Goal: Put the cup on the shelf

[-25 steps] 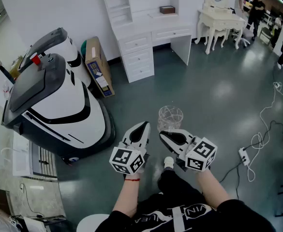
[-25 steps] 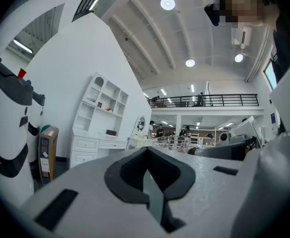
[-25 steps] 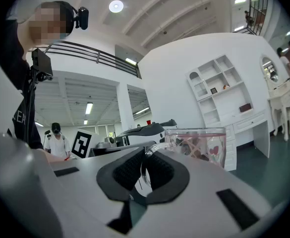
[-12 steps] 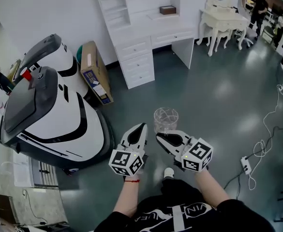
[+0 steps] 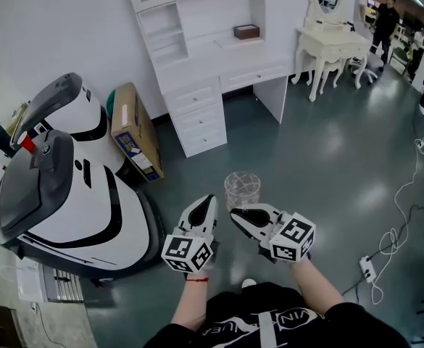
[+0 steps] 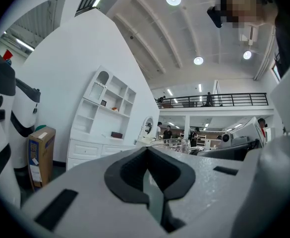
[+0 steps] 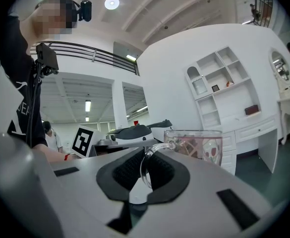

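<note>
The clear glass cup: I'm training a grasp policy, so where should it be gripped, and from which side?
By its thin loop handle, coming level from the handle side. The clear glass cup is upright, its round body wide and smooth, while the loop juts out sideways and fits between two jaws. The right gripper holds it just so.

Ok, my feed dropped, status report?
Left hand-held gripper shut, empty. Right hand-held gripper shut on cup by its handle, cup upright. Shelf ahead, open floor between.
</note>
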